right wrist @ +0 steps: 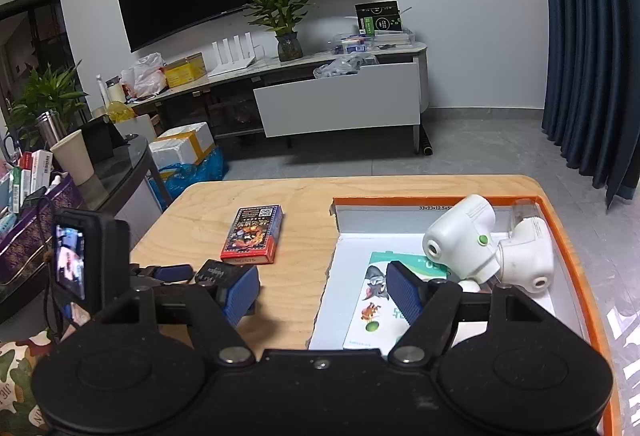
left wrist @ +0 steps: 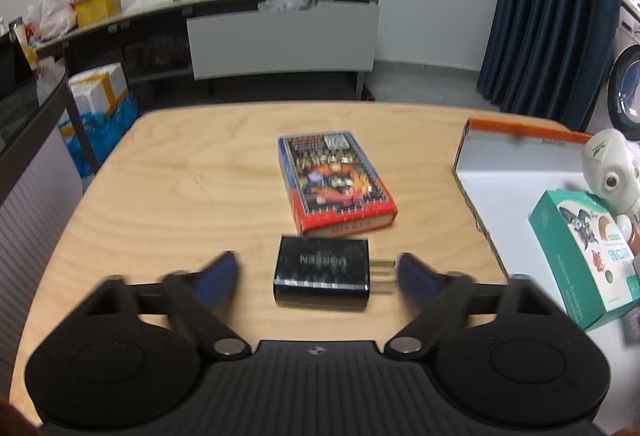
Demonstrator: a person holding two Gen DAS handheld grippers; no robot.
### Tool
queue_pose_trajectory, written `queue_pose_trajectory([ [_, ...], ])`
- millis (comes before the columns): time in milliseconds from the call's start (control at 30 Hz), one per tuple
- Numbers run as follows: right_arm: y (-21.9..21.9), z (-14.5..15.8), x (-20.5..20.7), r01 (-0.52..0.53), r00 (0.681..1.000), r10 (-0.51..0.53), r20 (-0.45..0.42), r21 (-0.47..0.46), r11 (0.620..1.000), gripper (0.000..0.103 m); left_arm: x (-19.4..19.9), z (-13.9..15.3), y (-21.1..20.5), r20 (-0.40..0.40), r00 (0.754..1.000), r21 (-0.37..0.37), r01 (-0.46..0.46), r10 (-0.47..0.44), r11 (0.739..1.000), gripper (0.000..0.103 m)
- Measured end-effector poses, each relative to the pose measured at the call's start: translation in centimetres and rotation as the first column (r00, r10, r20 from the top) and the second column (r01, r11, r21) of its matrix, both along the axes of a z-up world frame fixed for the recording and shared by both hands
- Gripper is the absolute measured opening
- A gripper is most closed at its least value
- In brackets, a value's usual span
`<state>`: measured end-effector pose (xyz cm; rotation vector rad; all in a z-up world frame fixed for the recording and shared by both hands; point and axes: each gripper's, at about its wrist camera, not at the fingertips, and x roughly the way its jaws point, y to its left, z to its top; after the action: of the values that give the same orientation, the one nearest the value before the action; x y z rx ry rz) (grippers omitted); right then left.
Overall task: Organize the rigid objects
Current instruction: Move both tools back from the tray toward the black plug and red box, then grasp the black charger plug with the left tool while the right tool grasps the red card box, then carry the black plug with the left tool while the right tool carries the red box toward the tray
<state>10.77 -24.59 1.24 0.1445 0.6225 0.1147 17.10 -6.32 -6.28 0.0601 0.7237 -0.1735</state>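
A black charger (left wrist: 320, 268) lies on the wooden table (left wrist: 180, 196), prongs pointing right. My left gripper (left wrist: 320, 276) straddles it, open: the left pad stands clear of its body and the right pad is at the prong tips. Just beyond lies a red and blue card box (left wrist: 336, 180). In the right wrist view the charger (right wrist: 214, 274) and card box (right wrist: 254, 236) sit left of the orange-rimmed white box (right wrist: 440, 200). My right gripper (right wrist: 322, 292) hangs open over that box's left edge, with nothing between its pads.
Inside the orange-rimmed box (left wrist: 520, 172) lie a green bandage carton (right wrist: 376, 300) and two white devices (right wrist: 460, 236) (right wrist: 528, 256). A cluttered glass side table (right wrist: 120, 172) stands left of the wooden table. The TV cabinet (right wrist: 340, 104) is far behind.
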Motion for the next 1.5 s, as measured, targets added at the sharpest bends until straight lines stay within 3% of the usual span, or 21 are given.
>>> queue_pose_trajectory([
  [33,0.1,-0.1,0.2,0.002,1.000,-0.002,-0.002,0.000,1.000,0.084,-0.2,0.1,0.0,0.007,1.000,0.003,0.013,-0.013,1.000,0.061],
  [367,2.8,-1.0,3.2,-0.054,0.998,0.055,-0.036,0.010,0.998,0.084,-2.8,1.7,4.0,0.038,0.999,-0.037,-0.004,0.005,0.999,0.061],
  [633,8.2,-3.2,10.8,-0.132,0.984,0.133,-0.122,0.017,0.991,0.084,-5.6,3.9,8.8,0.042,0.995,-0.113,-0.088,0.093,0.990,0.061],
  [767,10.7,-5.2,15.0,-0.104,0.976,0.100,-0.193,-0.010,0.995,0.084,-5.9,4.6,10.0,0.075,0.991,-0.124,-0.103,0.113,0.987,0.061],
  [933,12.4,-7.3,18.7,-0.072,0.964,0.052,-0.259,-0.071,0.995,0.083,-5.5,4.7,10.9,0.079,0.989,-0.196,-0.105,0.122,0.975,0.061],
  [967,12.5,-7.7,19.2,-0.065,0.960,0.040,-0.276,-0.081,0.995,0.074,-5.4,4.7,10.9,0.078,0.988,-0.202,-0.111,0.129,0.973,0.061],
  [1067,12.9,-7.7,18.9,-0.064,0.967,0.030,-0.251,-0.127,0.990,0.071,-5.4,4.8,10.6,0.089,0.986,-0.188,-0.121,0.139,0.975,0.061],
  [1200,12.2,-6.7,16.0,-0.035,0.981,0.013,-0.193,-0.109,0.993,0.071,-5.8,4.9,10.5,0.085,0.987,-0.182,-0.121,0.138,0.976,0.061],
  [1500,9.3,-1.4,6.9,-0.001,0.994,-0.008,-0.111,-0.084,0.996,0.071,-7.4,6.4,8.5,0.084,0.990,-0.174,-0.094,0.110,0.980,0.061],
])
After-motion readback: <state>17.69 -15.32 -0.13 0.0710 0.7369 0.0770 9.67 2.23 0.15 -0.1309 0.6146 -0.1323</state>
